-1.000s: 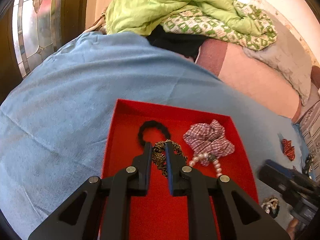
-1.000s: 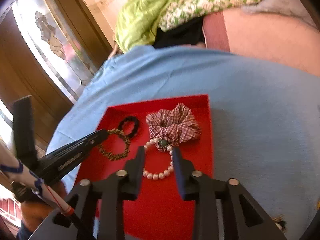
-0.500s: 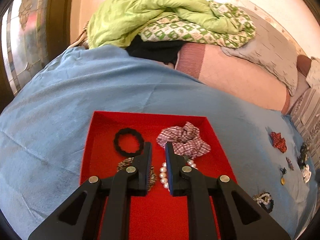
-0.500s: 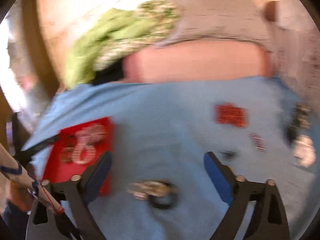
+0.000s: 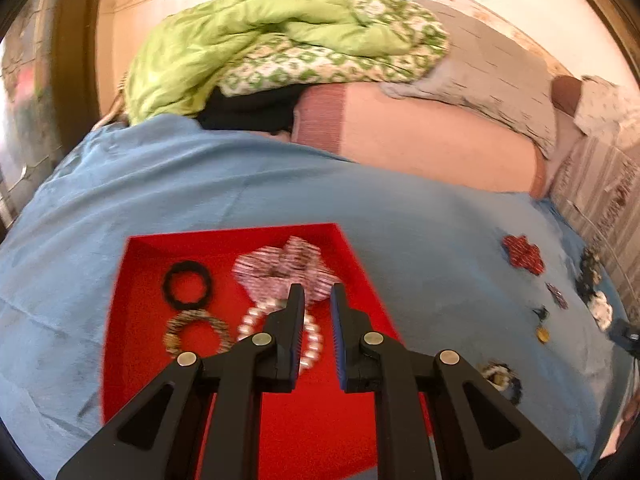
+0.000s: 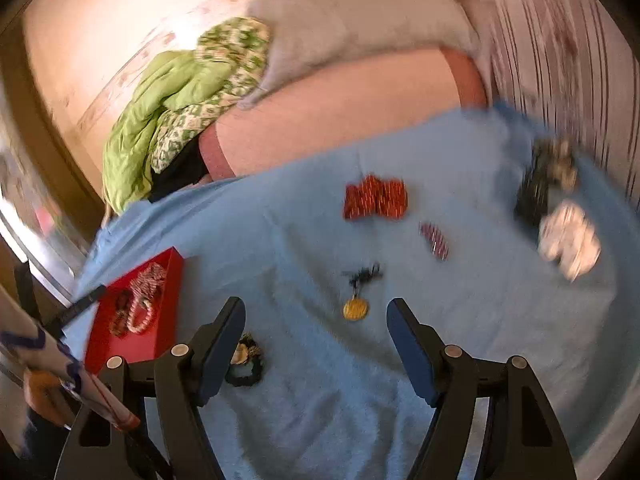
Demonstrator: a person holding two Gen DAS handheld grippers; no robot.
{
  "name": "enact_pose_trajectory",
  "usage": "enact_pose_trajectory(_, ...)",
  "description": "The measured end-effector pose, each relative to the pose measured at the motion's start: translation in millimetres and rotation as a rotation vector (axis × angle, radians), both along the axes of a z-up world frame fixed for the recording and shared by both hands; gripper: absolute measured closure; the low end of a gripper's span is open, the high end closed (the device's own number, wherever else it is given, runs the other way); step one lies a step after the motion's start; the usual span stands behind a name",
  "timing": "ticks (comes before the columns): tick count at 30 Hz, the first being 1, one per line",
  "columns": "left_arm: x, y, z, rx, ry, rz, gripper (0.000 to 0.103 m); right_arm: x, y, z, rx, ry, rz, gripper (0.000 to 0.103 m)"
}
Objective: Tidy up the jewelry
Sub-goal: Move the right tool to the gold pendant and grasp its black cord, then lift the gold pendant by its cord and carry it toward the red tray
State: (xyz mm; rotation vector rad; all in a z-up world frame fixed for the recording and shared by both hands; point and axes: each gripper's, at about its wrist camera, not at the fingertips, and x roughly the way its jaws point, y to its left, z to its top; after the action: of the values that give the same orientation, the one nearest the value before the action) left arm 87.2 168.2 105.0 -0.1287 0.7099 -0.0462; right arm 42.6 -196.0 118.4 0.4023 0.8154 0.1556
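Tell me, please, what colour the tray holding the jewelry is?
The tray is bright red, shown best in the left wrist view.

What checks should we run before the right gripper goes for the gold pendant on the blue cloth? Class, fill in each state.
1. Right gripper open wide and empty: ok.
2. Gold pendant lies between the finger lines, unobstructed: ok.
3. Height above blue cloth: cannot tell.
4. Left gripper clear of the pendant, over the red tray: ok.
5. Tray has bare room for another piece: ok.
6. Right view sharp enough to aim: not ok, blurred.
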Motion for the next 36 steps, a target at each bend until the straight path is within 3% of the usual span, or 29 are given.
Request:
enact_pose_trajectory(6, -2.9, -34.5, -5.9, 0.000, 0.023, -0.094, 0.090, 16.9, -12.9, -27.9, 0.007, 0.094, 0.007, 0.039)
enact_pose_trajectory(12, -3.4, -62.9, -13.4, 0.021, 0.049, -0.173, 0.082, 41.5, -6.4, -45.8, -0.045, 0.143, 0.016, 0.040)
enact_pose_trajectory(20, -0.5, -73.1, -19.7, -0.017, 0.105, -0.223, 0.075, 82.1, 14.0, -61.0, -0.148, 0.169, 0.005, 0.040)
enact_pose_trajectory(24, -1.6, -77.9, -20.5, -0.023, 0.120, -0.237, 0.065, 105.9, 17.5, -77.0, -0.177, 0.208, -0.001, 0.040)
enact_pose_trajectory(26, -3.5, -81.0, -21.9, -0.021, 0.130, -0.247, 0.062, 112.3, 19.5, -84.5, -0.189, 0.217, -0.006, 0.046)
enact_pose_trajectory(27, -4.2, -82.0, -22.8, -0.020, 0.135, -0.252, 0.061, 112.8, 21.7, -83.8, -0.212, 0.207, -0.005, 0.063)
enact_pose_trajectory(28, -5.6, -83.5, -23.9, -0.018, 0.138, -0.257, 0.061, 112.9, 23.1, -82.4, -0.228, 0.199, 0.001, 0.088)
enact_pose_trajectory(29, -6.7, -85.2, -24.8, -0.016, 0.142, -0.265, 0.061, 112.2, 21.3, -80.5, -0.196, 0.193, 0.011, 0.093)
enact_pose_trajectory(36, -20.3, -107.5, -31.1, -0.002, 0.145, -0.314, 0.061, 90.8, 6.9, -46.5, -0.038, 0.071, 0.013, 0.093)
